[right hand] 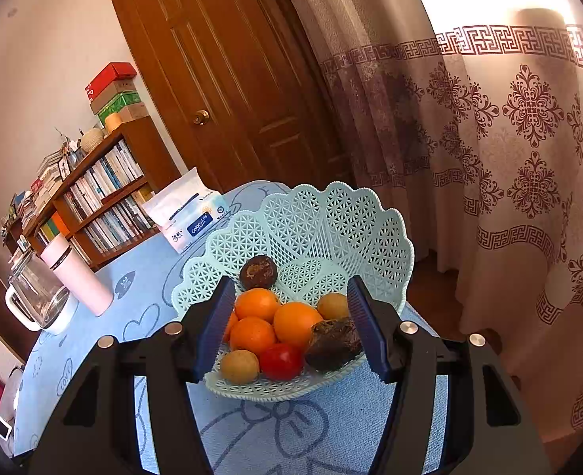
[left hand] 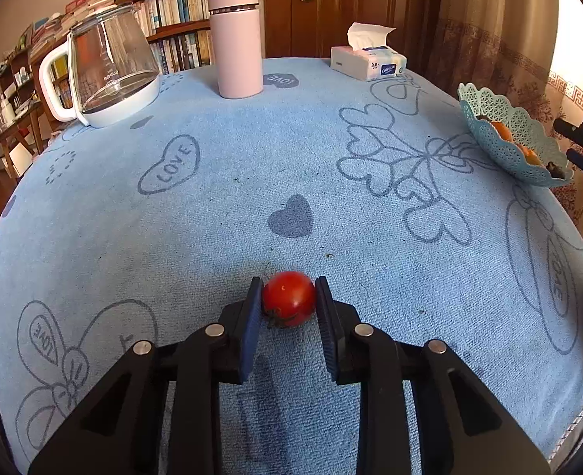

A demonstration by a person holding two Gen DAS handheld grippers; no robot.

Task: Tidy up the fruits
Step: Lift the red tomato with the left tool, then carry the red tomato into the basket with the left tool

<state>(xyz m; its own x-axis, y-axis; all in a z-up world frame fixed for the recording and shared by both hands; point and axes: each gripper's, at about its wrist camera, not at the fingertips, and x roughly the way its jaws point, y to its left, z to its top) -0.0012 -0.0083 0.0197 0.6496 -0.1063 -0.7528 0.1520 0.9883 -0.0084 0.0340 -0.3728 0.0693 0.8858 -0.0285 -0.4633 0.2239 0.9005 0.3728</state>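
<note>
Left gripper: clamped on tomato, its underside hidden.
Right gripper: released; basket fruit partly masked.

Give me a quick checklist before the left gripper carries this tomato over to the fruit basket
1. Tomato sits between the left gripper's pads, both touching it: ok.
2. Tomato lifted off the blue tablecloth: cannot tell; it looks to be still resting on it.
3. Path across the cloth toward the basket: ok, nothing stands between.
4. Room in the basket: ok, the fruit is piled at the near side and the far side is bare.
5. Right gripper out of the way: not ok, it hangs open right in front of the basket, its fingers flanking the fruit.
</note>
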